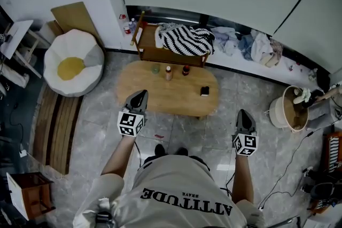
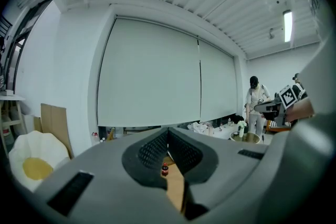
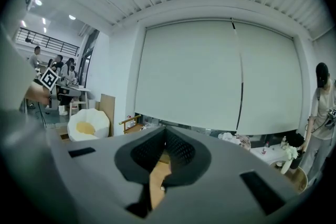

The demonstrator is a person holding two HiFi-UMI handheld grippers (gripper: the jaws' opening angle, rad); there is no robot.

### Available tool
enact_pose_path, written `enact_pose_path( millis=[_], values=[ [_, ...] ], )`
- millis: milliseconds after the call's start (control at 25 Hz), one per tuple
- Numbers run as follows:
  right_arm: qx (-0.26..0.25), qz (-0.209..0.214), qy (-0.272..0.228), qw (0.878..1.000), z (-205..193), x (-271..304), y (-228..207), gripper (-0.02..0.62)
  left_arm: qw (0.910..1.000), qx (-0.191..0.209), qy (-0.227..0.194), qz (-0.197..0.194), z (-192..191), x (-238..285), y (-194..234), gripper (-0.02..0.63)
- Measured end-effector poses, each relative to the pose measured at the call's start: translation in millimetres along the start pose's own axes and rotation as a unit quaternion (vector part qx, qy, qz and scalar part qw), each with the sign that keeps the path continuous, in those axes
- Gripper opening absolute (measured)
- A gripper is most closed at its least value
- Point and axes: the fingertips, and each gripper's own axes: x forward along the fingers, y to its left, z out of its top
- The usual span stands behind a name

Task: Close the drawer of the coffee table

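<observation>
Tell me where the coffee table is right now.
Head view, centre: the oval wooden coffee table stands just ahead of the left gripper and right gripper, with the egg-shaped cushion to its left and a wooden rack behind it.

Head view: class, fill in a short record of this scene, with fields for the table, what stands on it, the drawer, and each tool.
table: oval, wooden, in front of the person
on table: cup; light bottle; dark bottle; small dark box
drawer: cannot be made out in any view
left tool: shut, empty, at the table's near edge in the picture
right tool: shut, empty, right of the table's near edge
</observation>
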Motion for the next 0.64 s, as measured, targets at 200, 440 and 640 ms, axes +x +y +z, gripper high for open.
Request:
enact_pose_path(
  millis=[200, 440, 640],
  values=[
    [0.0, -0.004, -0.011, 1.0, 3.3, -1.9, -0.5, 0.018, 1.0, 0.001, -0.001, -0.004, -1.0, 0.5, -4.1, 0.021],
    [0.003, -0.008, -0.014, 1.0, 4.3, -3.1, 2.1, 0.018, 1.0, 0.004, -0.005, -0.005, 1.8, -2.7, -2.5, 0.021],
    [0.001, -0.014, -0.018, 1.0, 3.0, -8.2, 4.9, 0.018, 0.9999, 0.004, -0.012, -0.002, 0.4, -7.7, -0.2, 0.021]
  ],
)
